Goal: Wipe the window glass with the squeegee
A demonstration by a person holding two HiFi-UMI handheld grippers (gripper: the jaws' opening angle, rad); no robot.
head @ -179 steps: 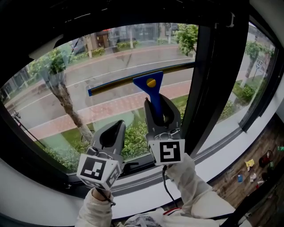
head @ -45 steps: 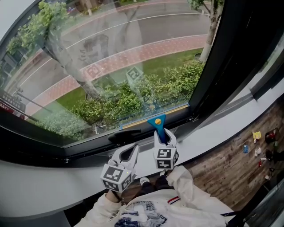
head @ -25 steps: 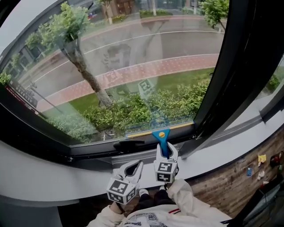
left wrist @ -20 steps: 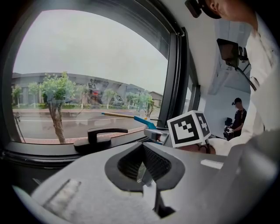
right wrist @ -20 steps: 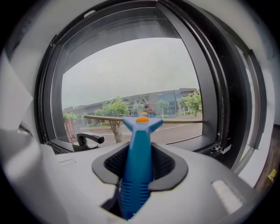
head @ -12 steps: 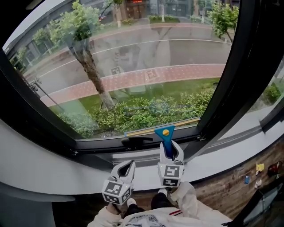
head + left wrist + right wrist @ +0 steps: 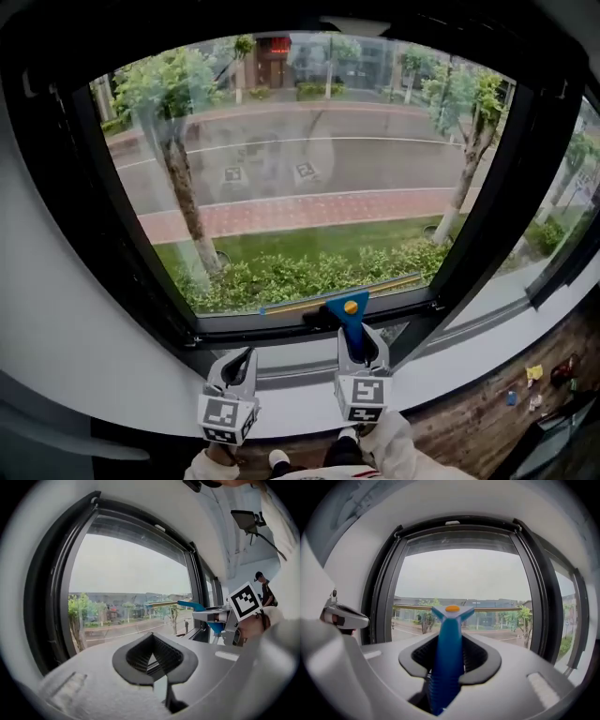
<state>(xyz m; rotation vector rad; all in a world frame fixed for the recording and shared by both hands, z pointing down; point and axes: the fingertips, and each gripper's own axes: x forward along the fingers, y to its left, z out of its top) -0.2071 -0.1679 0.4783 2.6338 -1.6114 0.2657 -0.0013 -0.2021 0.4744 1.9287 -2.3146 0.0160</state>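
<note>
1. My right gripper's (image 7: 450,660) jaws are clamped on the ribbed blue handle of the squeegee (image 7: 448,634). The handle stands upright between them, and an orange button shows on the head at its top.
2. My left gripper's (image 7: 152,660) jaws are drawn together with nothing between them. Only the ribbed pads and a sliver of the street show through the gap.
3. Beyond the right jaws, the squeegee's blade runs level across the head as a thin bar with a yellowish edge. In the head view it lies along the bottom edge of the window glass (image 7: 309,178), just above the lower rail. I cannot tell whether the rubber touches the pane.
4. The two grippers hang side by side over the pale sill (image 7: 295,366). The left one is a little lower and well clear of the squeegee.
5. A black window frame (image 7: 131,253) surrounds the pane.
6. Through the glass I see a hedge (image 7: 309,272), a brick-red path (image 7: 300,211), a road and a tree (image 7: 173,159).
7. At lower right is a wooden floor (image 7: 478,422) with a few small coloured bits on it, too small to identify.
</note>
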